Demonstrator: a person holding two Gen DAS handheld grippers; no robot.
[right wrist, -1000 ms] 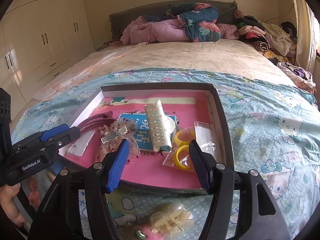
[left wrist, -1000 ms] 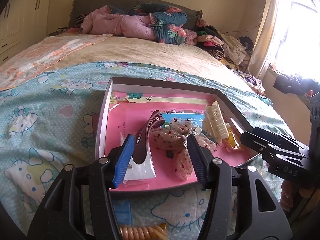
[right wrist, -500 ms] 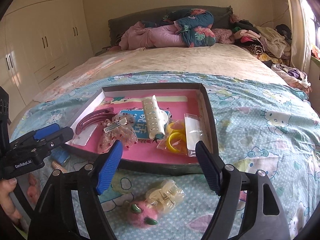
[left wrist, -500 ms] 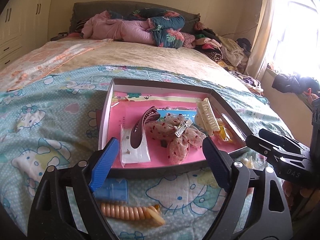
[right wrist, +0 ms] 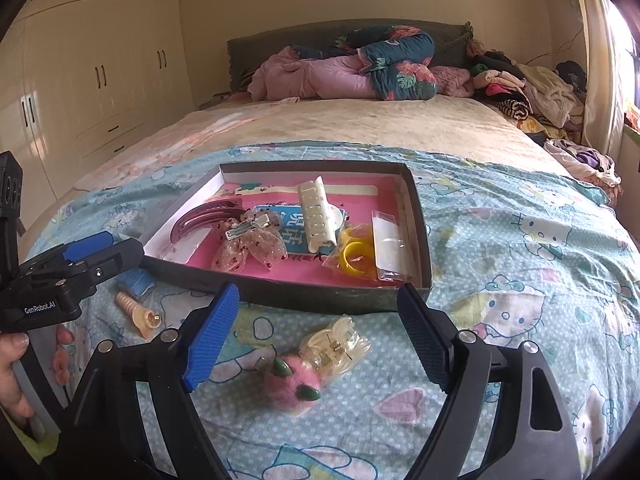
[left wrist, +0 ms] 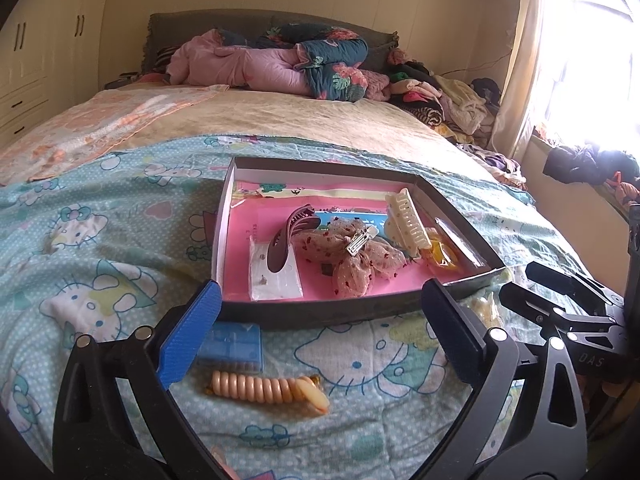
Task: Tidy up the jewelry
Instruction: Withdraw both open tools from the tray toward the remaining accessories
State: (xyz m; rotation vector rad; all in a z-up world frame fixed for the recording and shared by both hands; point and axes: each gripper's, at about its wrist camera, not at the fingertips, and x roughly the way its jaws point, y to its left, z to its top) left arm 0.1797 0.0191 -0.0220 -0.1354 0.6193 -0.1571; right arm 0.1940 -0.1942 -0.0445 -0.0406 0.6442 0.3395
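A dark box with a pink floor (left wrist: 256,316) (right wrist: 320,302) lies on the bed. It holds a maroon hair claw (left wrist: 290,240), a spotted bow clip (left wrist: 356,260), a cream claw clip (left wrist: 406,220), yellow rings (right wrist: 354,256) and small bags. My left gripper (left wrist: 320,332) is open and empty, in front of the box, above a peach spiral hair tie (left wrist: 268,390) and a blue card (left wrist: 232,344). My right gripper (right wrist: 318,336) is open and empty, over a clear claw clip (right wrist: 340,344) and a pink fuzzy clip (right wrist: 292,380).
A Hello Kitty sheet (left wrist: 100,260) covers the near bed. Bedding and clothes (right wrist: 360,68) pile at the headboard. Wardrobes (right wrist: 88,80) stand at left, a window (left wrist: 592,60) at right. The other gripper shows at each view's edge (left wrist: 568,308) (right wrist: 68,276).
Both grippers pulled back out of the box toward the near bed edge and opened wider. The left one no longer straddles the maroon claw. Loose items in front came into view.
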